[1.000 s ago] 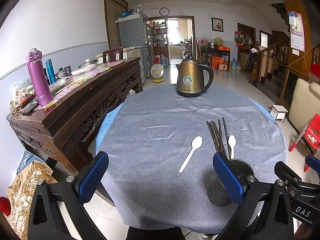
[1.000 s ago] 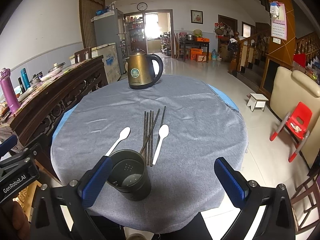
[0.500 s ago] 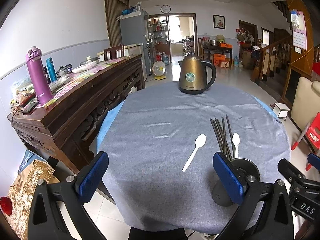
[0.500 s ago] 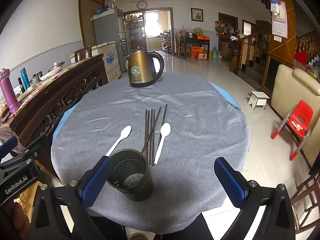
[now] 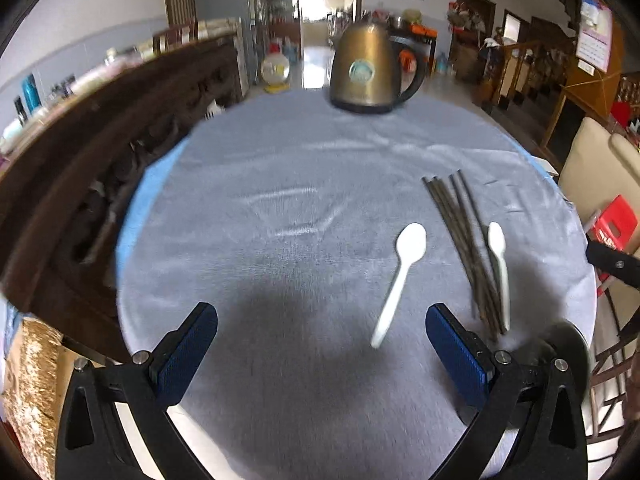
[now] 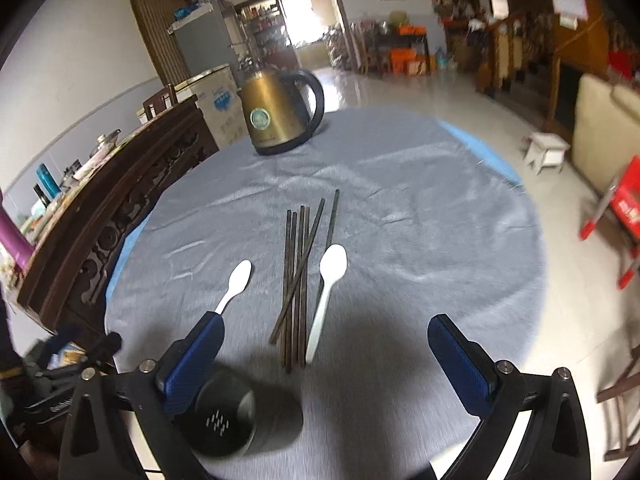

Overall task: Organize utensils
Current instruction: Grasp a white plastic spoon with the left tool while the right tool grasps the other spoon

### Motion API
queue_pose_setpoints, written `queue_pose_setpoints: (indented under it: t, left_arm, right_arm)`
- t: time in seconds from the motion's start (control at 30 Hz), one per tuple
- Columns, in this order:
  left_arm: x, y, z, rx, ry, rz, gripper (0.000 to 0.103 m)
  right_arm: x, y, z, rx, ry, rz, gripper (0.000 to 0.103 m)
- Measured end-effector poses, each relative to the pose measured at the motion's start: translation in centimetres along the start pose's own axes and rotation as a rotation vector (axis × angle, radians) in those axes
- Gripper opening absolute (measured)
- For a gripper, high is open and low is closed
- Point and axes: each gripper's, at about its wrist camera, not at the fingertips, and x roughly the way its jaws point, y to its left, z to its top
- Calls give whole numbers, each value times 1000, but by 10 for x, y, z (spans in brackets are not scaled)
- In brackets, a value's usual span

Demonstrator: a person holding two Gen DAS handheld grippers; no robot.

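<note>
Ahead of the right gripper (image 6: 324, 364), gaping and grasping nothing, chopsticks (image 6: 298, 276) and two white spoons (image 6: 328, 288) are lying loose; holder cup (image 6: 236, 420) sitting empty beside its left finger. Left gripper (image 5: 320, 354) likewise hanging wide, empty. Nothing sorted yet.

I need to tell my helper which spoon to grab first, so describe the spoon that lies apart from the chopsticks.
Start at the gold kettle on the round grey-clothed table, then come toward the dark chopsticks. Two white spoons flank them; yours is the left spoon, lying alone on bare cloth, while the other spoon hugs the chopsticks.
</note>
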Motion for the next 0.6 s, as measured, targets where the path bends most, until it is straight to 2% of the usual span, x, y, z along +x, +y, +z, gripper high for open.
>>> queue_pose_setpoints:
  t: [0.1,0.17,0.23,0.33,0.43,0.5,0.57,0.6]
  left_arm:
    - [27,2,12,-19,48,-48,103]
    - [47,-4,22,-3,72,-89,103]
    - [64,-13,28,25,99,-100,102]
    - [85,-29,38,64,147,-158,95]
    - [100,-44,48,88,171,-203,89]
    - [113,-52,54,94,193,-209,83]
    - [124,-57,57,91,228,-229,67]
    - [129,-61,58,88,245,-236,64]
  right_arm:
    - [45,-7,16,11,74,18,87]
    - [70,-9,24,3,104,21,81]
    - [98,-9,32,0,135,25,73]
    - [128,-12,41,14,173,35,66]
    - [145,-15,46,26,196,26,66]
    - [154,-17,48,34,210,28,65]
    - [162,-16,50,28,228,26,65]
    - [168,-13,50,14,243,13,62]
